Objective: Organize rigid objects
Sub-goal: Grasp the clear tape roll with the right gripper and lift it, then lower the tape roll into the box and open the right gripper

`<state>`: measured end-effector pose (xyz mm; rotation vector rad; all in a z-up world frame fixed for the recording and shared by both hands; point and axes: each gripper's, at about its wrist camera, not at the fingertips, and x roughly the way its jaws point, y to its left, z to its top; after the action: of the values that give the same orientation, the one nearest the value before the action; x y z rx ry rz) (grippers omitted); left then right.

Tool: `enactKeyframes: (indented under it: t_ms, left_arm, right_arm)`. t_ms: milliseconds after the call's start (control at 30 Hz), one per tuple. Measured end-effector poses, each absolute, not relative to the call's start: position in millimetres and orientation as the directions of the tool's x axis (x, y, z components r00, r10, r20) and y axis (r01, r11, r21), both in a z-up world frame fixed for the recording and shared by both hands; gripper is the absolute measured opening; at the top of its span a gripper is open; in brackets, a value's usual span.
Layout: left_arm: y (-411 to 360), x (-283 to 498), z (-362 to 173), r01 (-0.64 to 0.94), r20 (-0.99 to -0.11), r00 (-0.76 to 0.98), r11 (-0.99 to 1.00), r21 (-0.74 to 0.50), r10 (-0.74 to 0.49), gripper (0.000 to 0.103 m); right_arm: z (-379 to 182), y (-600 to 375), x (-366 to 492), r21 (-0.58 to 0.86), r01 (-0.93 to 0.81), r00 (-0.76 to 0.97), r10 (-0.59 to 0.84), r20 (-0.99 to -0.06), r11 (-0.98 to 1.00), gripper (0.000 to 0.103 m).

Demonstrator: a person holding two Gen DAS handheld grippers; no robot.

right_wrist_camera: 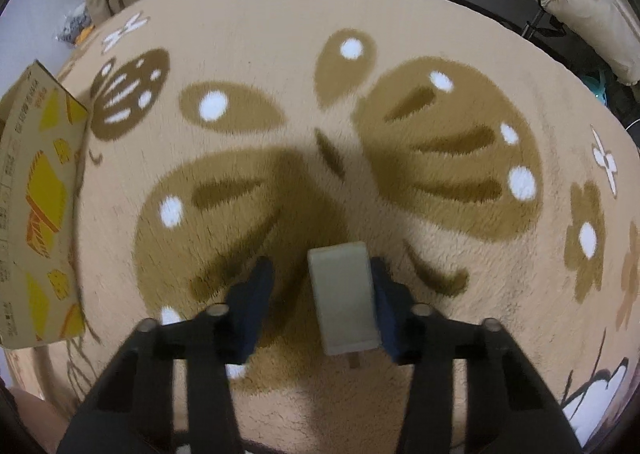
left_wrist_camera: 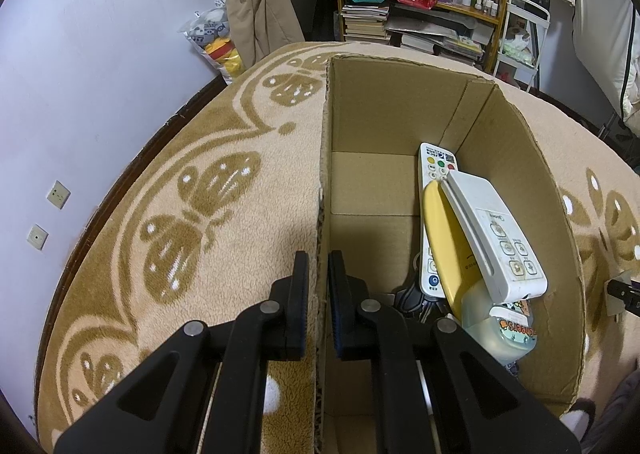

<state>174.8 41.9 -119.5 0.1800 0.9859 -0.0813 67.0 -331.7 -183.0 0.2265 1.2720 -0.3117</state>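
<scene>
Left gripper [left_wrist_camera: 319, 266] jaws are clamping the cardboard box [left_wrist_camera: 408, 113] wall. Right gripper [right_wrist_camera: 322, 278] jaws are sitting open around a small grey block [right_wrist_camera: 344, 294] on the rug [right_wrist_camera: 280, 25], only the right pad touching.

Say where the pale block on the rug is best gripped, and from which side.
Grip the pale block across its two long flat sides, near mid-length, coming down from above. It lies flat on the rug, narrow enough for the right gripper that straddles it; a small stub at its near end is best avoided.
</scene>
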Motion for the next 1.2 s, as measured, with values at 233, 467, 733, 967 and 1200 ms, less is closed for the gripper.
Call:
enactKeyframes:
  t_ms: [233, 467, 733, 967, 1200]
  left_arm:
    - [42.8, 173.5, -119.9, 0.150, -0.835, 0.550, 0.982, 0.113, 0.012, 0.010]
    - [43.3, 173.8, -119.8, 0.150, -0.835, 0.551, 0.982, 0.115, 0.013, 0.010]
    - [42.7, 173.8, -119.6, 0.151, -0.835, 0.551, 0.982, 0.116, 0.014, 0.010]
    - [43.7, 174.2, -119.8, 0.151, -0.835, 0.550, 0.982, 0.115, 0.013, 0.010]
    - [42.2, 170.9, -119.8, 0.151, -0.835, 0.551, 0.982, 0.113, 0.011, 0.010]
  right_arm:
    - [-175.0, -326.7, 64.5, 0.006, 0.337, 0.294, -0.099, -0.951, 0.941, 0.025]
    - [-160.7, -309.3, 68.3, 0.018, 0.286, 0.364, -0.092, -0.927, 0.958, 0.024]
    - [-135.9, -284.5, 80.9, 0.046, 0.209, 0.450, -0.054, -0.891, 0.977, 0.024]
    - [-100.1, -250.5, 90.1, 0.063, 0.112, 0.526, -0.006, -0.851, 0.992, 0.024]
    - [-66.8, -213.3, 106.0, 0.114, 0.002, 0.611, 0.089, -0.787, 0.994, 0.024]
